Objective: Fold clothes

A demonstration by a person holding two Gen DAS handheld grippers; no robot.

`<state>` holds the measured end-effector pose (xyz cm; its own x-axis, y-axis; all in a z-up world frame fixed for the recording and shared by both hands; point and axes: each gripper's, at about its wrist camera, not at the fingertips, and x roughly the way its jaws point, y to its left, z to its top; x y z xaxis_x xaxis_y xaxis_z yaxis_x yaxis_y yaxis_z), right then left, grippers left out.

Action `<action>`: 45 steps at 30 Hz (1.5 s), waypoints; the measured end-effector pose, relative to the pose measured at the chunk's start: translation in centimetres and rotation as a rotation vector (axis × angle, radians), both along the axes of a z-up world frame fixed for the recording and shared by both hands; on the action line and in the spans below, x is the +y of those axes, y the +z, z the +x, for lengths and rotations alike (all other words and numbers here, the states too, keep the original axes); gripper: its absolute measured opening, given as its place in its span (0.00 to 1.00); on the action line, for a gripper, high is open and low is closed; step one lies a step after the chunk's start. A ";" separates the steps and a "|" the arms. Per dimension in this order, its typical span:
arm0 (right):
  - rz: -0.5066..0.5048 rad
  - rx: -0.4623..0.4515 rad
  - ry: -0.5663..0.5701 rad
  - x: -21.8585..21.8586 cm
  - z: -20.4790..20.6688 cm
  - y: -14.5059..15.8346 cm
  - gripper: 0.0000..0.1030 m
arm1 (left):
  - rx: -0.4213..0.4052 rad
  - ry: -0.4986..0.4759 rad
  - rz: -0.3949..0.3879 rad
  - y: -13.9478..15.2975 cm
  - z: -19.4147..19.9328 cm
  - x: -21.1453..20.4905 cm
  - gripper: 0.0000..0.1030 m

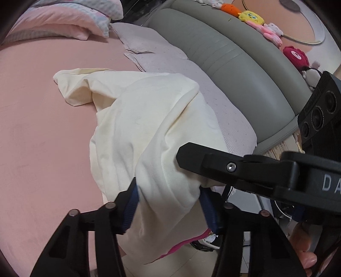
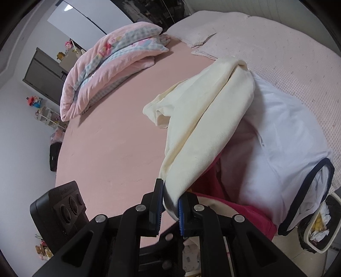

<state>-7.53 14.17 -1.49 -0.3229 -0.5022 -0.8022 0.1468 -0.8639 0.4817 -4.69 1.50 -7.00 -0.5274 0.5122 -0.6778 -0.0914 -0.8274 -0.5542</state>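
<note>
We are gripping the cream garment [image 2: 204,119] in the right claw [image 2: 171,204] at the bed's [image 1: 42,127] near edge; the left claw [image 1: 168,204] is straddling bunched fabric, grip uncertain. Risk: bunching causing slippage.

Pink bed [image 2: 110,136] filling room; grey padded headboard [image 1: 234,64] carrying plush toys [image 1: 251,17]; white walls [image 2: 19,119]; folded quilt [image 2: 110,64] lying behind.

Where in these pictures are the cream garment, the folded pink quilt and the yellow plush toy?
cream garment [image 2: 204,119]: right wrist view, on its broad draped middle.
folded pink quilt [image 2: 110,64]: right wrist view, on the top of the folded stack.
yellow plush toy [image 1: 251,17]: left wrist view, on its face.
</note>
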 end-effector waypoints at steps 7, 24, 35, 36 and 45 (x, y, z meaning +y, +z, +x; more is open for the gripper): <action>0.015 0.048 -0.021 0.2 0.4 0.1 0.35 | -0.016 0.008 -0.043 -0.5 -0.4 0.1 0.41; 0.111 0.059 -0.134 7.0 4.4 -3.3 0.50 | -0.028 0.041 -0.094 -0.9 -0.5 -0.7 0.40; 0.301 0.146 0.026 4.2 6.3 -6.1 0.50 | -0.041 0.084 -0.098 -1.1 -0.4 -1.9 0.39; 0.324 0.154 0.031 3.9 6.2 -6.3 0.50 | -0.042 0.087 -0.098 -1.1 -0.4 -2.0 0.39; 0.494 0.210 0.083 1.3 5.3 -8.1 0.50 | -0.063 0.103 -0.099 -1.3 -0.5 -2.8 0.39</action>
